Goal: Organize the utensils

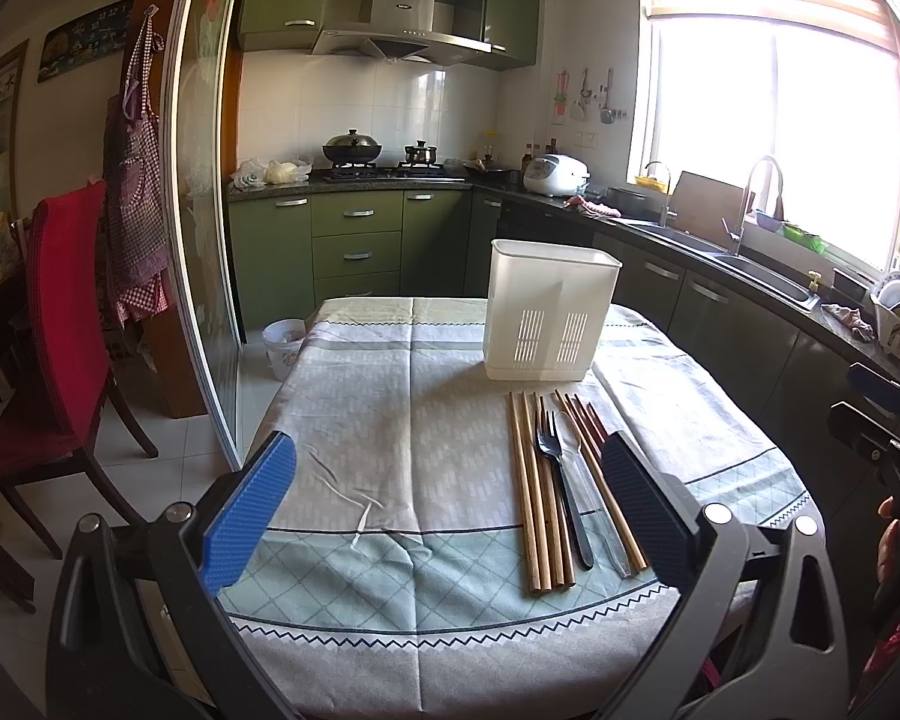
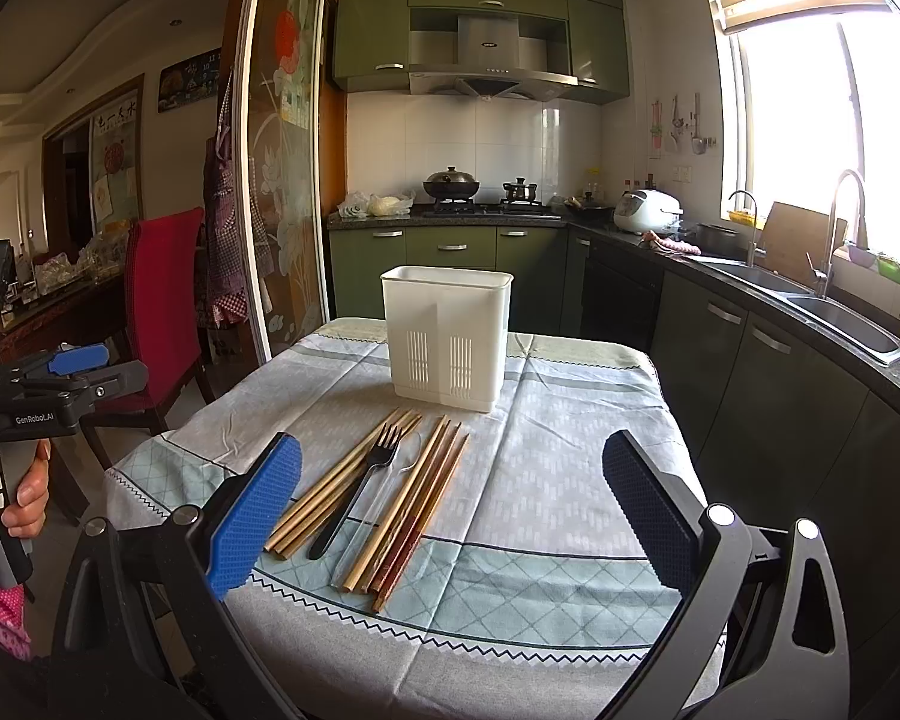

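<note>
On the patterned tablecloth point(image 1: 354, 396), a white slotted utensil holder point(image 1: 549, 312) stands upright, and just in front of it lie wooden chopsticks point(image 1: 525, 492), a black plastic fork point(image 1: 555, 468) and a clear plastic spoon point(image 1: 576, 450), side by side. The left gripper point(image 1: 444, 504) and right gripper point(image 2: 450, 510) both hang above the cloth, fingers spread wide, holding nothing.

White lettering "GenRobot.AI" runs along the black body of the hand-held left gripper point(image 2: 99, 375) — the plainest text in view. The dark wall calendar plaque point(image 1: 87, 39) shows numerals such as 9, 11, 12, 13. A framed paper poster point(image 2: 114, 114) bears large Chinese characters — "一" and "水" among them.
</note>
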The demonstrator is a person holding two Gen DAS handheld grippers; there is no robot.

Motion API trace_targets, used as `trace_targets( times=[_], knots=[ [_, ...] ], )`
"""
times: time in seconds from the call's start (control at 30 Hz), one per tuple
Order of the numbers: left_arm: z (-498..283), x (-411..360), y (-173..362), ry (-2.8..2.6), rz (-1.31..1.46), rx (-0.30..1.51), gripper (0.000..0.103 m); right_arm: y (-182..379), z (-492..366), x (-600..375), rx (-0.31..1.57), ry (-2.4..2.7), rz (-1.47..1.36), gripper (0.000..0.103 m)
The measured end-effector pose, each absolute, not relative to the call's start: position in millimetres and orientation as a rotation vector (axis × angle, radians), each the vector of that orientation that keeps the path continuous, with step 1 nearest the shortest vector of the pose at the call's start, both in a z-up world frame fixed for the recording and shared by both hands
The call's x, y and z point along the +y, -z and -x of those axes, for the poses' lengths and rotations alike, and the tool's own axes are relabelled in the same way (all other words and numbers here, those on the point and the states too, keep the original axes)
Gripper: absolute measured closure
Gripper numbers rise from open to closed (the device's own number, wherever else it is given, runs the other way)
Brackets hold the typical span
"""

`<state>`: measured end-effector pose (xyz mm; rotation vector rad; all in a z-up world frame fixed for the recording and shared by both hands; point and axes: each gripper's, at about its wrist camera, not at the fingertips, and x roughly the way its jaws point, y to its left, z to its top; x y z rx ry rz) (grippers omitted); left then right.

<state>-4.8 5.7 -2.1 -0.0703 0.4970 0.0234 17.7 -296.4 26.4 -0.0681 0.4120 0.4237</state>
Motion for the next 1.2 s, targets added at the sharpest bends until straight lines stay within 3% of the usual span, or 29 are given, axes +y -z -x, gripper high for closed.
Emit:
trace_targets(
  times=[1.2],
  knots=[
    [6.3,5.7,4.0,-0.024,0.071,0.500,0.006,-9.3,-22.5,-292.8,0.424,-0.423,0.067,0.004]
  ],
)
